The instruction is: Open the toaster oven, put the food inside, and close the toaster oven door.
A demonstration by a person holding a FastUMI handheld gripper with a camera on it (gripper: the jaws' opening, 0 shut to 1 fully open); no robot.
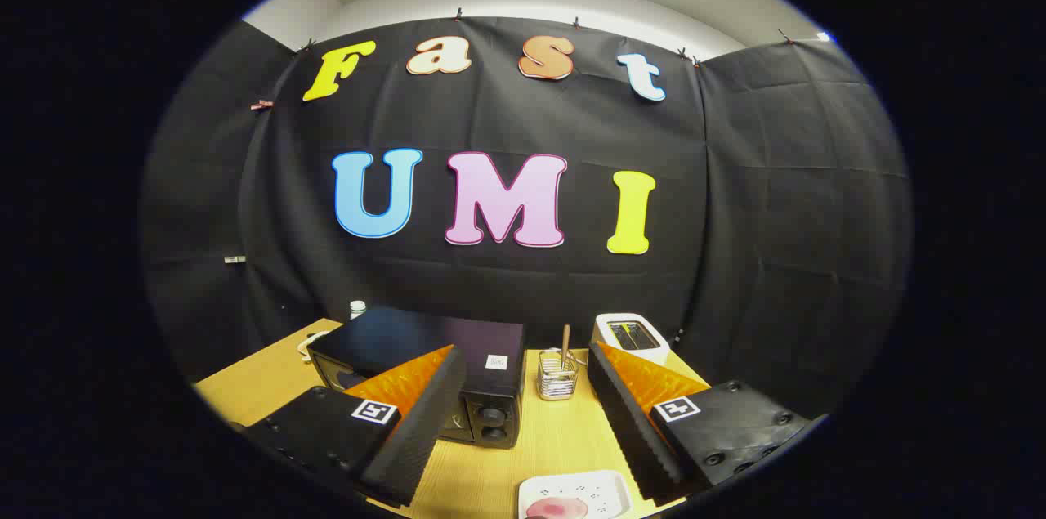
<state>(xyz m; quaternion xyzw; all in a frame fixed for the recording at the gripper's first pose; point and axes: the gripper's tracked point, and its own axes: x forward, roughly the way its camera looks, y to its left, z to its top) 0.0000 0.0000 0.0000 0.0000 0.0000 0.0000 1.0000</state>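
- my tongs (523, 413) hang above the wooden desk (564, 437), fingers spread wide apart with nothing between them but open air.
- the black toaster oven (429, 368) sits on the desk just ahead of my left finger (409, 421), which covers part of its front; two round knobs (493, 423) show at the oven's near right corner, stacked one over the other.
- i cannot tell from here whether the oven door is open or closed, since my finger hides most of it.
- the food (557, 509), a pinkish piece, lies on a white tray (601, 490) on the desk, low between my two fingers and nearer the right one (633, 421).
- a small wire basket (558, 378) stands on the desk beyond the gap between my fingers, just to the right of the oven, with a wooden stick (565, 342) rising upright out of it.
- a white pop-up toaster (629, 337) sits farther back, beyond my right finger's tip.
- a small white-capped bottle (357, 308) peeks up behind the oven's far left corner, and a pale cord (306, 345) lies on the desk beside it.
- black cloth forms the booth wall (776, 241) behind everything.
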